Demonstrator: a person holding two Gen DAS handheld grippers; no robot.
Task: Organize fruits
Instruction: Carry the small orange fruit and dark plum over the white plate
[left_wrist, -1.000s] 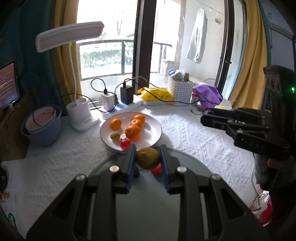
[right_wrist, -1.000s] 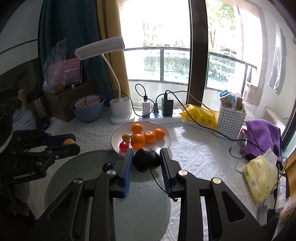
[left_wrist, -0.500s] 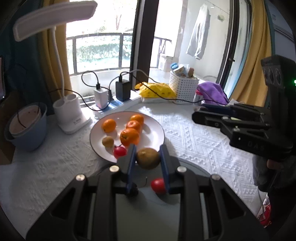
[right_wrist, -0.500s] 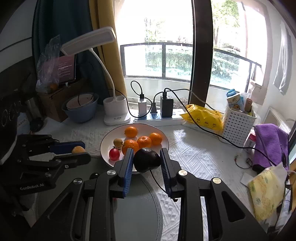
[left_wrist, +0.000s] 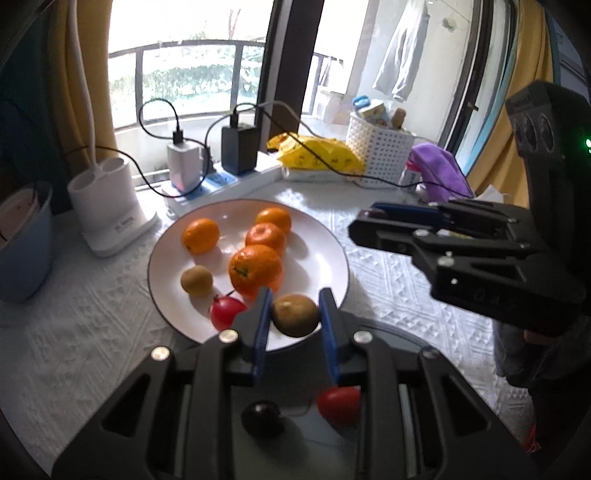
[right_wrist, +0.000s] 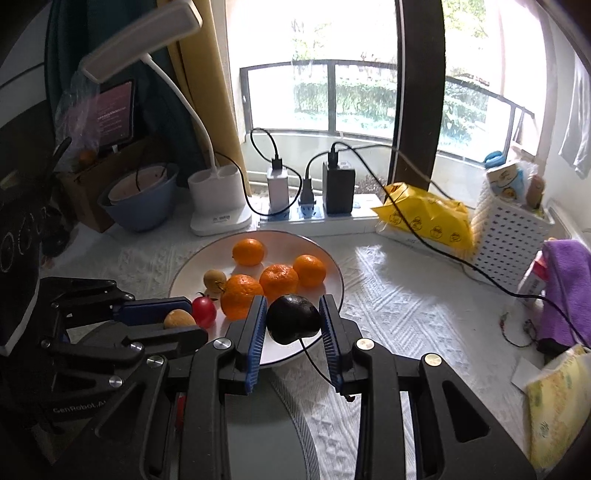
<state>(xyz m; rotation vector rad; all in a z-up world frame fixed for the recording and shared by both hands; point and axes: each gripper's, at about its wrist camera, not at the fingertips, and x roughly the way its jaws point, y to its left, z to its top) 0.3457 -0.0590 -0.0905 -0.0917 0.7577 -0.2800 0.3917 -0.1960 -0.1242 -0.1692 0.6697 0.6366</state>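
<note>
My left gripper (left_wrist: 294, 296) is shut on a brown-green round fruit (left_wrist: 295, 314) just over the near rim of the white plate (left_wrist: 321, 254). My right gripper (right_wrist: 293, 301) is shut on a black fruit (right_wrist: 293, 319) above the same plate's (right_wrist: 207, 258) near edge. The plate holds several oranges (left_wrist: 255, 269), a small brown fruit (left_wrist: 195, 280) and a red cherry tomato (left_wrist: 226, 312). The right gripper (left_wrist: 364, 221) shows at the right of the left wrist view. The left gripper (right_wrist: 192, 325) with its brown fruit (right_wrist: 179, 319) shows at the left of the right wrist view.
A dark fruit (left_wrist: 262, 419) and a red fruit (left_wrist: 338, 404) lie on the grey round mat (left_wrist: 391, 332) under my left gripper. Behind the plate stand a lamp base (left_wrist: 110, 206), a power strip with chargers (left_wrist: 229, 173), a blue bowl (left_wrist: 22, 240), a yellow bag (left_wrist: 317, 155) and a white basket (left_wrist: 380, 147).
Both grippers have moved forward and down toward the plate, each keeping its fruit. The plate now sits closer and larger in both views.
</note>
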